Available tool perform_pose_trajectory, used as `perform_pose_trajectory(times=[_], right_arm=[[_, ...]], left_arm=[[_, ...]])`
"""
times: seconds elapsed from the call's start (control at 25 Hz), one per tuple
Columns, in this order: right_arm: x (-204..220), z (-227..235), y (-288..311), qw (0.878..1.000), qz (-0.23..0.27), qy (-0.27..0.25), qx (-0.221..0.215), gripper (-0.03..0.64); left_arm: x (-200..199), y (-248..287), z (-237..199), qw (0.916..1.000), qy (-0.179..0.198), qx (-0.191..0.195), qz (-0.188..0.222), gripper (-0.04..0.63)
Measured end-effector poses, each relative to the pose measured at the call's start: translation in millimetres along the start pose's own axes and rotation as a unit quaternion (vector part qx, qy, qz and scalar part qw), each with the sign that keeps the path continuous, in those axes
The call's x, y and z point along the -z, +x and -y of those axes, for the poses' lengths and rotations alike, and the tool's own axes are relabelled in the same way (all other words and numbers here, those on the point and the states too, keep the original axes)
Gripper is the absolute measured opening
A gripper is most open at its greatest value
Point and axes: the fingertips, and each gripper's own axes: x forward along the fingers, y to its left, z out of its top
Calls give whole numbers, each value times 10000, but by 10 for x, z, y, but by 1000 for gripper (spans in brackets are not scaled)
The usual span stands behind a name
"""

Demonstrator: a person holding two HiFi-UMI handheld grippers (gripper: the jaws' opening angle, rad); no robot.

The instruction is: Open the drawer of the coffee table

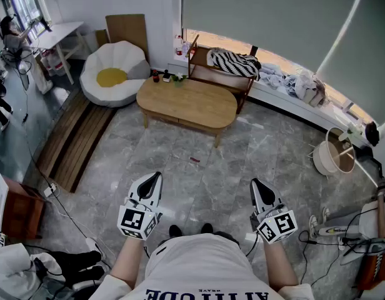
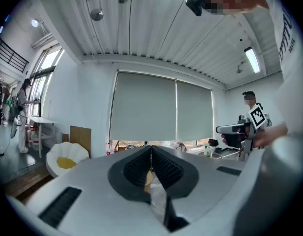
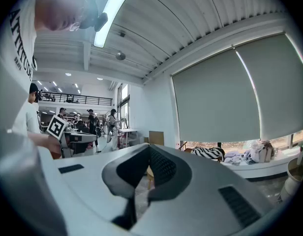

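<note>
The wooden coffee table (image 1: 187, 103) stands on the grey marble floor well ahead of me, with small bottles at its far left corner; its drawer front is too small to make out. My left gripper (image 1: 154, 179) is held near my body, far short of the table, jaws together and empty. My right gripper (image 1: 257, 185) is level with it on the right, also shut and empty. In the left gripper view the ribbed pads (image 2: 161, 166) meet at the tips, with a sliver of the table (image 2: 148, 179) behind them. The right gripper view shows its pads (image 3: 161, 164) closed likewise.
A white flower-shaped beanbag (image 1: 113, 74) sits left of the table, a wooden rack (image 1: 219, 75) with striped cloth behind it. A wooden floor strip (image 1: 77, 141) and cable lie left. A round basket (image 1: 332, 153) and stand are at the right. Other people stand at the far left.
</note>
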Motion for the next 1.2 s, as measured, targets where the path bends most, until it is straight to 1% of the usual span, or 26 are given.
perform_pose_trajectory(times=[0.4, 0.68, 0.92, 1.08, 1.2], right_arm=[[-19, -38, -15, 10000, 41, -3, 15, 17], [-52, -112, -16, 9998, 120, 175, 34, 17], [1, -164, -55, 9995, 65, 227, 202, 17], [25, -263, -39, 9989, 86, 240, 385, 18], [50, -388, -25, 9985, 142, 307, 434, 18]], left_arm=[[-15, -23, -2, 10000, 17, 32, 23, 20], [-4, -52, -51, 10000, -2, 92, 11, 20], [38, -109, -80, 9998, -15, 187, 4, 20], [87, -228, -214, 9999, -44, 152, -27, 20], [149, -340, -314, 9998, -58, 158, -87, 20]])
